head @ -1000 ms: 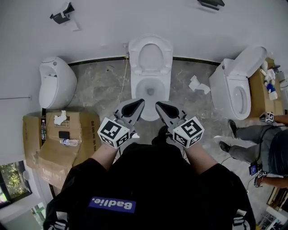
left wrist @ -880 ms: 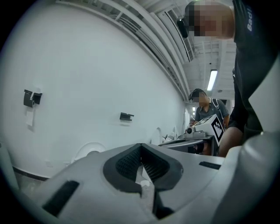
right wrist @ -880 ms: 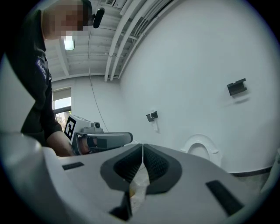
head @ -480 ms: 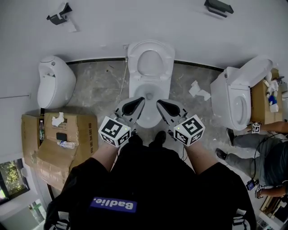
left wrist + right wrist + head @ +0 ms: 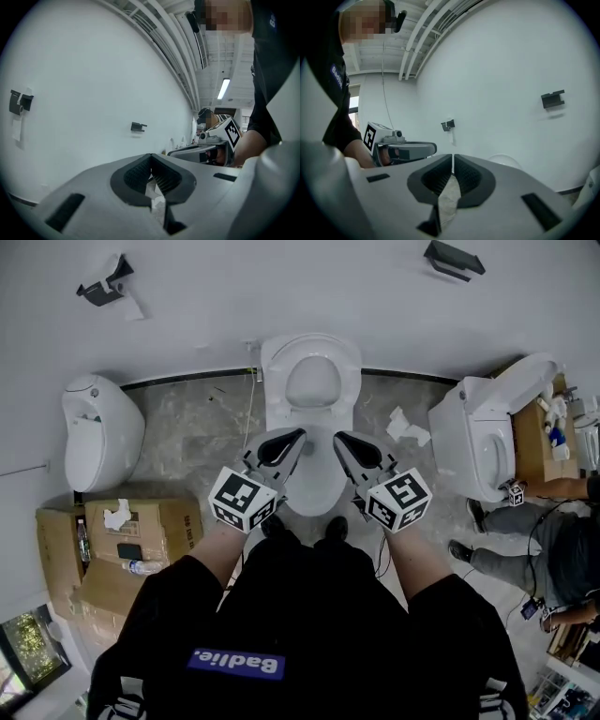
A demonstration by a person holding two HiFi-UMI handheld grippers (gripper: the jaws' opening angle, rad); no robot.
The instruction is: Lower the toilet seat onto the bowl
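Observation:
In the head view the white toilet [image 5: 310,418] stands against the wall straight ahead. Its seat [image 5: 312,376] is raised and leans back toward the wall, and the bowl [image 5: 316,486] below it lies open. My left gripper [image 5: 298,434] and right gripper [image 5: 339,437] hover side by side over the bowl, tips pointing at the seat and apart from it. Both are shut with nothing between the pads. The left gripper [image 5: 151,157] faces the white wall in its own view. In the right gripper view, the right gripper [image 5: 453,157] has the seat's top [image 5: 505,161] just beyond it.
A second toilet [image 5: 92,430] sits at the left, with cardboard boxes [image 5: 127,545] in front of it. Another toilet [image 5: 486,442] stands at the right, next to a person's legs [image 5: 548,545]. Crumpled paper [image 5: 406,427] lies on the floor. Dark brackets [image 5: 454,259] hang on the wall.
Both grippers have moved forward from the bowl's front rim to over the bowl, closer to the raised seat. They have stayed shut.

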